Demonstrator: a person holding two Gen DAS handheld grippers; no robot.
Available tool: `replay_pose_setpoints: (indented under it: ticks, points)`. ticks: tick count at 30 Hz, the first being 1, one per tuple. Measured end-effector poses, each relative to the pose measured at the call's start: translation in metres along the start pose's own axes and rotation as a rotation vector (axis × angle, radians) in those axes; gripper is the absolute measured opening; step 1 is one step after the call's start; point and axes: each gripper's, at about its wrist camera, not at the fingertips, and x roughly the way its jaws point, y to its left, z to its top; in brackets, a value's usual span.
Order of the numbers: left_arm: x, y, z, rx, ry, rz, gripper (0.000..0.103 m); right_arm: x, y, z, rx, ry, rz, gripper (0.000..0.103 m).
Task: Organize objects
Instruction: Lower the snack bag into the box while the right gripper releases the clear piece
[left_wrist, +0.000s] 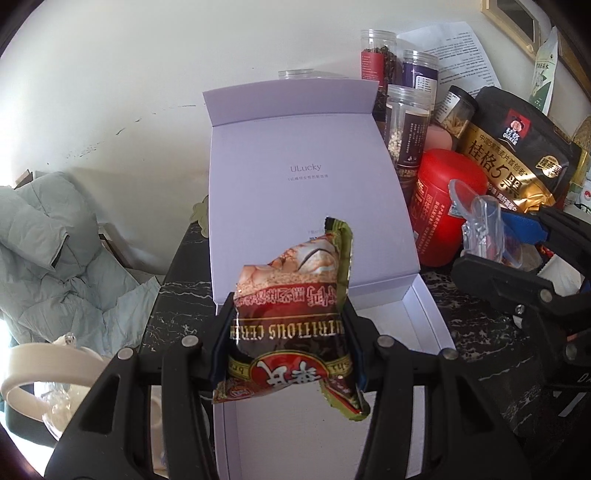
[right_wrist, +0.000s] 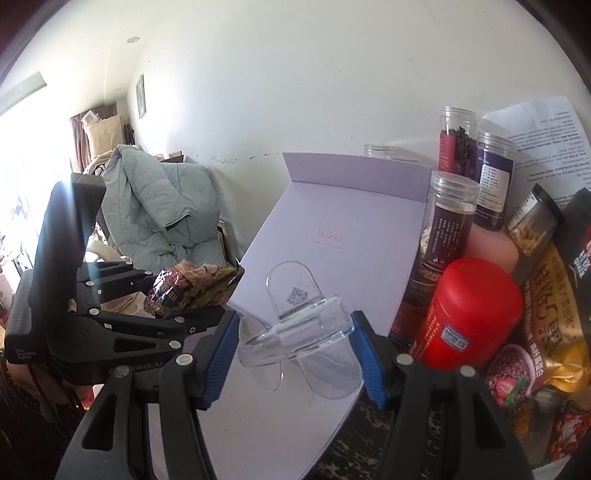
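The pale lilac box (left_wrist: 306, 177) is the biggest thing in front of me, its lid standing open against the wall, the white tray (left_wrist: 413, 314) showing below it on the dark marble table (left_wrist: 173, 295). To its right stand the black oat bag (left_wrist: 517, 147), the red canister (left_wrist: 447, 206) and a cluster of clear jars (left_wrist: 406, 125) (tea and grains inside, as far as I can tell). My left gripper (left_wrist: 288, 343) has its fingers clamped on a cereal sachet (left_wrist: 295, 314), held above the box's near end. My right gripper (right_wrist: 295, 354) pinches a clear plastic holder (right_wrist: 299, 325) between its blue pads (right_wrist: 221, 354), just over the box lid
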Motion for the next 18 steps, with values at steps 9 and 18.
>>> replay_pose_setpoints:
  ticks: [9,18]
  points:
    - [0.033,0.002,-0.011,-0.018,0.069,0.019,0.049,0.036,-0.015,-0.023,0.001,0.096,0.092,0.062]
    - [0.045,-0.001,-0.018,-0.012,0.133,0.02,0.049,0.051,-0.023,-0.033,0.016,0.149,0.147,0.062]
